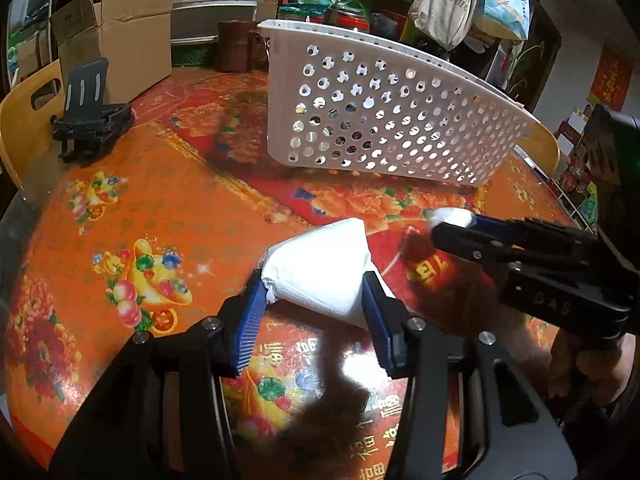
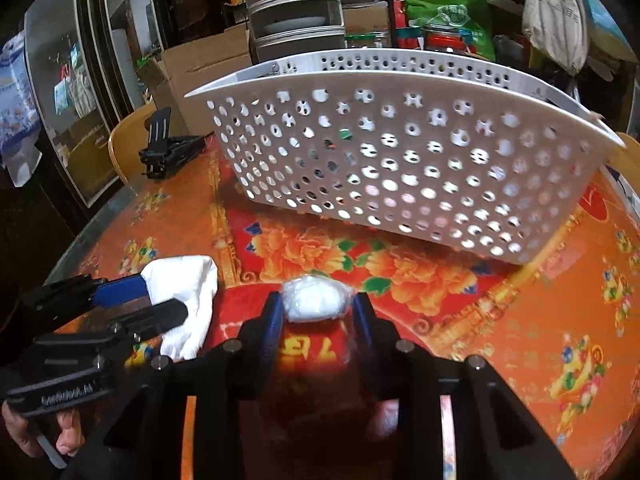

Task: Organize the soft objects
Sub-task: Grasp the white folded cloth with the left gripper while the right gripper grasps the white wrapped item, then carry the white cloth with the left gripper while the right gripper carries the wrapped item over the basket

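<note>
Carry step in hand: left tongs [image 1: 316, 292] closed on a tissue pack [image 1: 320, 276], right tongs [image 2: 316, 306] closed on what looks a wrapped wad [image 2: 314, 298], both low centre; next, lift over the basket [image 2: 400, 80] rim, upper frame, and release.

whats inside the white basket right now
Through the holes of the white basket only dark gaps, light spots and bits of colour show, with no soft item clearly inside. Its near wall hides the floor, so its contents can't be confirmed.
</note>
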`<state>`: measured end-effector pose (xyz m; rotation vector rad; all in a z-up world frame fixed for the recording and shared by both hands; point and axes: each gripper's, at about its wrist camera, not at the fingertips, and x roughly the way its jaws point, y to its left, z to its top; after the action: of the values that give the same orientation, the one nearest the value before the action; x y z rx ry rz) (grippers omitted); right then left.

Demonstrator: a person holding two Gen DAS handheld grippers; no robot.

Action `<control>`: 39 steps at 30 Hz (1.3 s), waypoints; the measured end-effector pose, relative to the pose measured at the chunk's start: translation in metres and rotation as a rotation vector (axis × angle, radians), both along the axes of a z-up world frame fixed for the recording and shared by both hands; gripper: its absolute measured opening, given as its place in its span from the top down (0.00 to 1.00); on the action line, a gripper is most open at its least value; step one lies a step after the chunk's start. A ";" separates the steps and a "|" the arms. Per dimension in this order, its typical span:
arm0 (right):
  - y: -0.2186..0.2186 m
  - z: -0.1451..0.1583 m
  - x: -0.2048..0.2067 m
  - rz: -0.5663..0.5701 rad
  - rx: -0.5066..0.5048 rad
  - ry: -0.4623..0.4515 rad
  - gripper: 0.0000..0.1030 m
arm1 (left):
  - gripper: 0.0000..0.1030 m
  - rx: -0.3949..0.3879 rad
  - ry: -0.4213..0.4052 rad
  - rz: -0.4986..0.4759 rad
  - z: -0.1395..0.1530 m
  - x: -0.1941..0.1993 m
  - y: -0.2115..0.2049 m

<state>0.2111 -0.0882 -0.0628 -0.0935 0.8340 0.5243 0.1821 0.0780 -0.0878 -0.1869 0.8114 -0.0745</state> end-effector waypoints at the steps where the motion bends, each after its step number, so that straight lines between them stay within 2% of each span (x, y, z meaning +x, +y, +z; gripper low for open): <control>1: -0.004 0.001 -0.002 -0.003 0.004 -0.001 0.66 | 0.56 0.000 -0.011 -0.006 0.001 -0.002 -0.001; 8: -0.047 0.009 -0.025 -0.047 0.038 -0.027 0.66 | 0.56 0.051 -0.078 -0.033 0.011 -0.018 -0.013; 12: -0.067 0.017 -0.035 -0.071 0.053 -0.051 0.66 | 0.56 0.036 -0.096 -0.047 0.018 -0.024 -0.024; 17: -0.085 0.031 -0.047 -0.086 0.066 -0.086 0.66 | 0.56 0.053 -0.142 -0.062 0.039 -0.030 -0.038; 27: -0.102 0.066 -0.062 -0.090 0.080 -0.160 0.66 | 0.56 0.058 -0.210 -0.064 0.088 -0.026 -0.045; 34: -0.105 0.094 -0.057 -0.089 0.071 -0.205 0.66 | 0.56 0.055 -0.252 -0.069 0.126 -0.016 -0.047; 39: -0.104 0.110 -0.046 -0.088 0.066 -0.219 0.66 | 0.56 0.054 -0.254 -0.078 0.142 -0.006 -0.050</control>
<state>0.1656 -0.1919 0.0471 -0.0520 0.6035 0.4499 0.1765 0.0279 0.0544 -0.0920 0.5662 -0.1465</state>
